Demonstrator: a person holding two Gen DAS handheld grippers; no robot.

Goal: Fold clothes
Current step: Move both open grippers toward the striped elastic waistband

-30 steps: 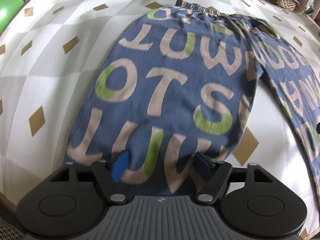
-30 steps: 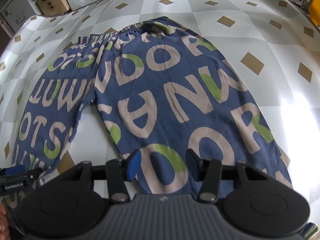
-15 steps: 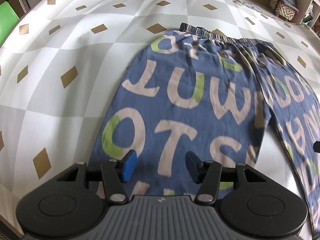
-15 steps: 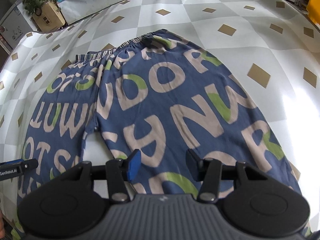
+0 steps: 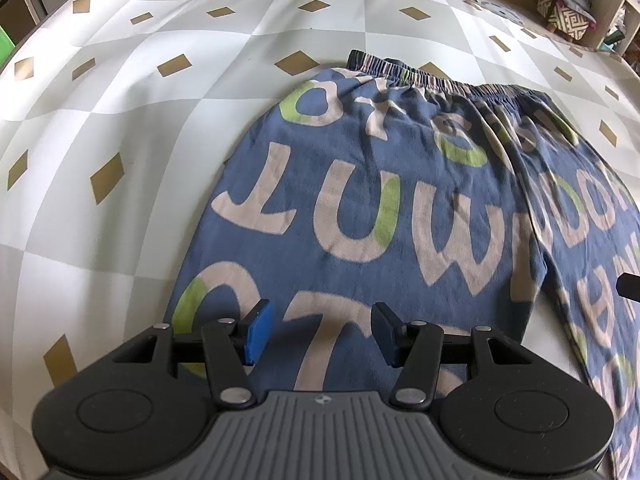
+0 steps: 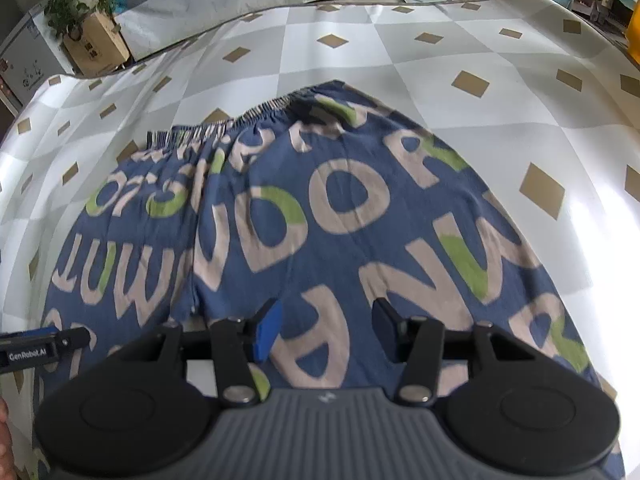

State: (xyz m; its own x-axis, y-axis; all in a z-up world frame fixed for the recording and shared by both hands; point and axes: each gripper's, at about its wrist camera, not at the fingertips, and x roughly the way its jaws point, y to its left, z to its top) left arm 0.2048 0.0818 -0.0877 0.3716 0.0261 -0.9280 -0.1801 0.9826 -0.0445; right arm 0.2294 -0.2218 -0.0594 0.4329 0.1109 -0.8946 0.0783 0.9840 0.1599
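Note:
Blue trousers printed with big beige and green letters lie flat on the checked tablecloth. Their striped elastic waistband is at the far end. My left gripper hovers over the left leg, open, with nothing between its blue pads. In the right wrist view the trousers fill the middle, and the waistband is bunched at the far left. My right gripper is open over the right leg, near the crotch, and holds nothing. A side of the left gripper shows at the left edge.
A cardboard box with a plant stands beyond the table's far left corner. A patterned box and clutter sit past the far right edge. The tablecloth spreads out beyond the waistband.
Both grippers have moved up the legs from the cuffs toward the waistband. The left jaws have narrowed a little. The trousers have not shifted.

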